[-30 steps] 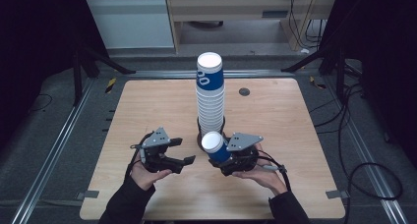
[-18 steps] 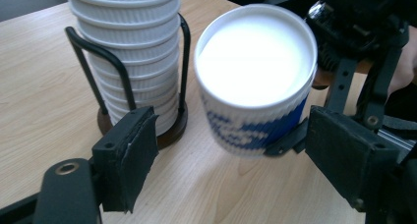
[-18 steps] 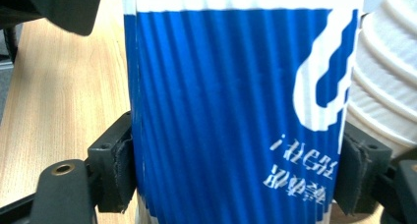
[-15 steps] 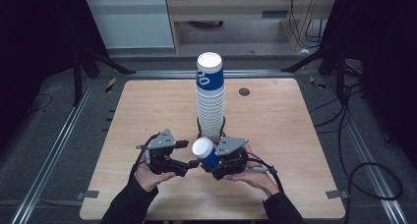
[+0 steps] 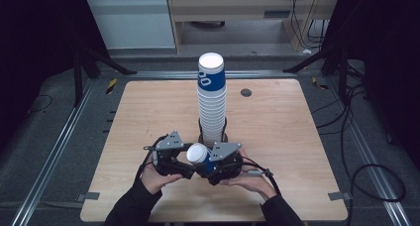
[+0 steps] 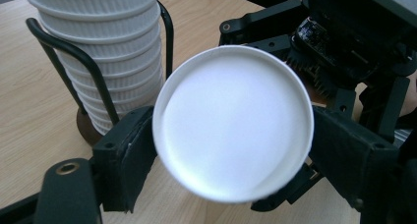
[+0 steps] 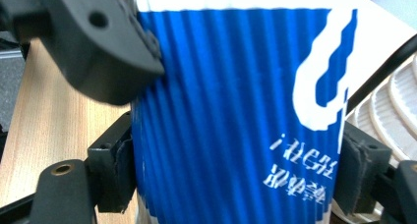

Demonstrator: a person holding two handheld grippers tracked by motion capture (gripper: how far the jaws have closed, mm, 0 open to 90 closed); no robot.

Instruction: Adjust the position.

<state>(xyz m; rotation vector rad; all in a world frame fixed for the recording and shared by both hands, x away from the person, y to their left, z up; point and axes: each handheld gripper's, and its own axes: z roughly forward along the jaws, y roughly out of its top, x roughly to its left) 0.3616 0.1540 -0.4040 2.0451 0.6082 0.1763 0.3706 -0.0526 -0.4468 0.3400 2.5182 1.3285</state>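
A blue ribbed paper cup (image 5: 198,155) lies tilted between my two grippers, just in front of the stack. My right gripper (image 5: 205,167) is shut on its blue side, with a pad on each flank of the cup (image 7: 236,135). My left gripper (image 5: 188,166) comes from the left. Its jaws lie around the cup's white base end (image 6: 233,123) and both pads rest against it. One left jaw touches the ribbed wall in the right gripper view. A tall stack of upturned white cups (image 5: 212,102) stands in a black wire holder (image 6: 93,71).
The wooden table (image 5: 277,127) has a small dark round fitting (image 5: 246,92) at the back right. Metal rails and cables run along the floor on both sides. The cup stack (image 7: 393,111) is close behind the held cup.
My right gripper has carried the blue cup left and a little toward the person. My left gripper has moved right and closed around the cup's base end.
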